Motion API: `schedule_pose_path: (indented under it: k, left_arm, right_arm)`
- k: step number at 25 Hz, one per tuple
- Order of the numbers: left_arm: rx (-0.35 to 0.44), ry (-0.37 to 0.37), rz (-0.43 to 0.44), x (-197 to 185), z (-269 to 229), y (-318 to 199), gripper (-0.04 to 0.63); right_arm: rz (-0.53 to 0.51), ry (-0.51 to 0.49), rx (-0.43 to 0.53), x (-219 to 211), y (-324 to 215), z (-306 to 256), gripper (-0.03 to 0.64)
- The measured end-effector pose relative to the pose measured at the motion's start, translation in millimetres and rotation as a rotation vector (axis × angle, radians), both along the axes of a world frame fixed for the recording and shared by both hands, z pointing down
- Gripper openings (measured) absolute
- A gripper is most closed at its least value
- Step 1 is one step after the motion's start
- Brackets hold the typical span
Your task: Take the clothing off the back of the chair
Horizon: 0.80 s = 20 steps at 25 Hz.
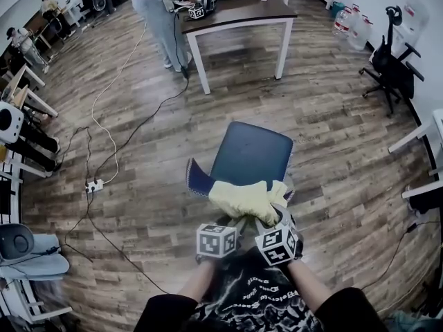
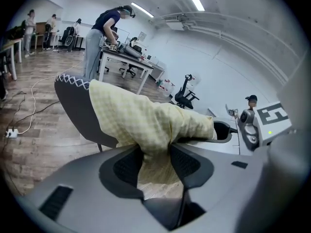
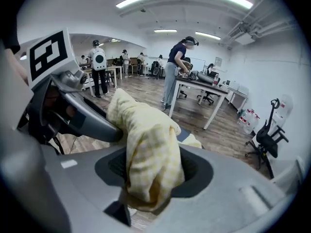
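A pale yellow checked piece of clothing [image 1: 246,198] is draped over the backrest of a chair with a dark blue seat [image 1: 250,154], just in front of me. My left gripper [image 1: 232,221] is shut on a bunched fold of it [image 2: 146,120]. The cloth is pinched between the dark pads [image 2: 127,166], with the dark backrest [image 2: 73,106] behind. My right gripper [image 1: 266,220] is shut on another thick wad of the same clothing [image 3: 146,149], close beside the left one. Each gripper shows in the other's view: the right gripper [image 2: 252,125] and the left gripper [image 3: 73,110].
A person [image 1: 156,12] works at a dark-topped table [image 1: 239,16] beyond the chair. Cables [image 1: 104,151] and a power strip [image 1: 94,185] lie on the wooden floor to the left. A black office chair [image 1: 394,68] and water bottles [image 1: 349,23] stand at right.
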<state>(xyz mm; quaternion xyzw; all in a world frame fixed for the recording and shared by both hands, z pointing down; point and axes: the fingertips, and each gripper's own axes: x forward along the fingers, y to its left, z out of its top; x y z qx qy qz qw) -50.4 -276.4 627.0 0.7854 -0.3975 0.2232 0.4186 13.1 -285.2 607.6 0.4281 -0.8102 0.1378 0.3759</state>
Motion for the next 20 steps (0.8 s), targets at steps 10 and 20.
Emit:
schedule_pose_path:
  k: [10,20]
  left_arm:
    - [0.138,0.024,0.013,9.5,-34.4,5.3,0.14]
    - [0.223,0.077,0.008,17.4,-54.4,22.5,0.127]
  right_arm:
    - [-0.023,-0.05,0.104,0.0,9.9,-29.5,0.144]
    - [-0.002,-0.204,0.089,1.3,25.6,-46.7,0.061]
